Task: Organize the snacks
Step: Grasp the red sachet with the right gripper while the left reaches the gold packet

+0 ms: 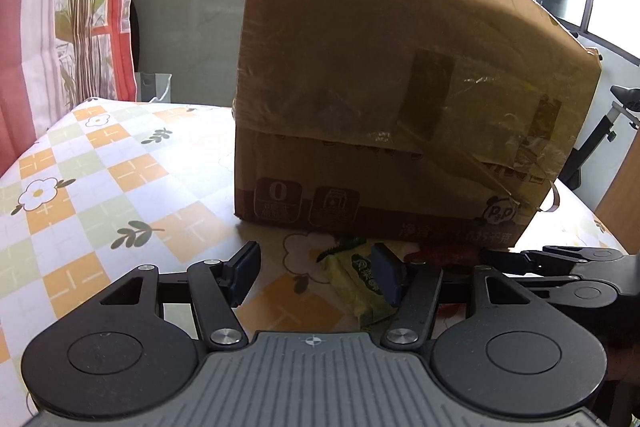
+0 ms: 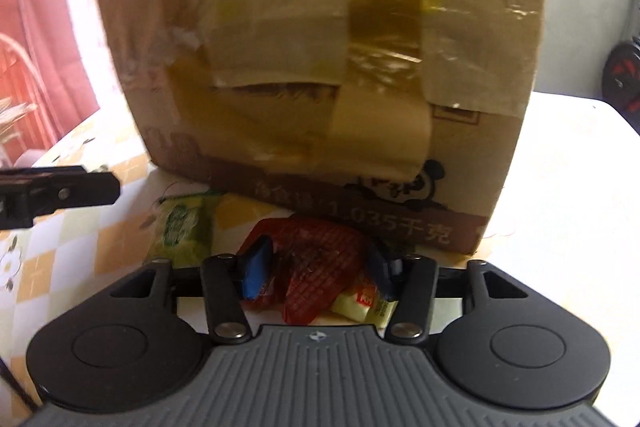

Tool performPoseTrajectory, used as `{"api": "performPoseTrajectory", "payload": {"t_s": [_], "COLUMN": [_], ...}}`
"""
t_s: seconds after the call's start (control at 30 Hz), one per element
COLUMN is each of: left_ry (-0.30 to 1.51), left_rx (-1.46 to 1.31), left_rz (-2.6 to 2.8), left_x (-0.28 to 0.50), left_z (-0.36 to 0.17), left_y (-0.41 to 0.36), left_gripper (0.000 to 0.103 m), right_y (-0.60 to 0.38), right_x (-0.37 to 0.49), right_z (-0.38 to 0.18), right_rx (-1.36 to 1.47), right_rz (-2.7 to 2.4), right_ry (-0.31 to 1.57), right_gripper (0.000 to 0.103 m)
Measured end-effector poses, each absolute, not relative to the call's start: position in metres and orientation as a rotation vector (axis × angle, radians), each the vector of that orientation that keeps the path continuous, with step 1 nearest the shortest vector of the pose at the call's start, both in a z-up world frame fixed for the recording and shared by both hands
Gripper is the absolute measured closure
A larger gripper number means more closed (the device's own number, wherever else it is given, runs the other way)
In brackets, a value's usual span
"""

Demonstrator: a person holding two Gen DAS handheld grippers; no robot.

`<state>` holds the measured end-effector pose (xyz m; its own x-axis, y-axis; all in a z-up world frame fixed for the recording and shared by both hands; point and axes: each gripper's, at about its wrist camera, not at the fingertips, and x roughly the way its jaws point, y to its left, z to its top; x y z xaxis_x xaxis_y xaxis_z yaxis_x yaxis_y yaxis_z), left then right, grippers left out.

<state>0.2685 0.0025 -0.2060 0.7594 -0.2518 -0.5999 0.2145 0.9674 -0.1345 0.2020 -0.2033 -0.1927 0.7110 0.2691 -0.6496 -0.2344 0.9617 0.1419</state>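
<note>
A taped cardboard box stands on the checked tablecloth; it also fills the right wrist view. A yellow-green snack packet lies in front of it, between the open fingers of my left gripper, near the right finger. In the right wrist view that packet lies to the left. My right gripper has its fingers around a red netted snack packet, and a yellow packet lies under it. The red packet shows at the right in the left wrist view.
The right gripper's body sits close on the right in the left wrist view; the left gripper's finger shows at the left in the right wrist view. A patterned curtain hangs at the back left. Windows stand behind the box.
</note>
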Motion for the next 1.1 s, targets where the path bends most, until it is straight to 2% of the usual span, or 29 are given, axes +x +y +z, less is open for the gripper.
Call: {"api": "performPoseTrajectory", "payload": {"t_s": [0.07,0.17,0.5,0.8,1.1], "left_ry": [0.667,0.673,0.696,0.683,0.746], "left_rx": [-0.067,-0.074,-0.056,-0.015,0.058], "left_rz": [-0.249,-0.248,-0.293,-0.444,-0.459], "left_x": [0.267,0.265,0.262,0.268,0.302], "left_z": [-0.208,-0.209,-0.212,-0.205,-0.222], "left_y": [0.004,0.005,-0.007,-0.060,-0.110], "left_gripper": [0.040,0.040,0.041,0.041,0.041], "right_y": [-0.202,-0.203,-0.250,-0.294,-0.317], "right_x": [0.195,0.183,0.145,0.146,0.144], "right_z": [-0.192,-0.192,-0.178,-0.176,-0.182], "right_rx": [0.035,0.027,0.153,0.146,0.218], "right_rz": [0.302,0.349,0.361,0.218,0.219], "right_ry": [0.722,0.721,0.701,0.649,0.617], "right_gripper": [0.063,0.067,0.070,0.070,0.070]}}
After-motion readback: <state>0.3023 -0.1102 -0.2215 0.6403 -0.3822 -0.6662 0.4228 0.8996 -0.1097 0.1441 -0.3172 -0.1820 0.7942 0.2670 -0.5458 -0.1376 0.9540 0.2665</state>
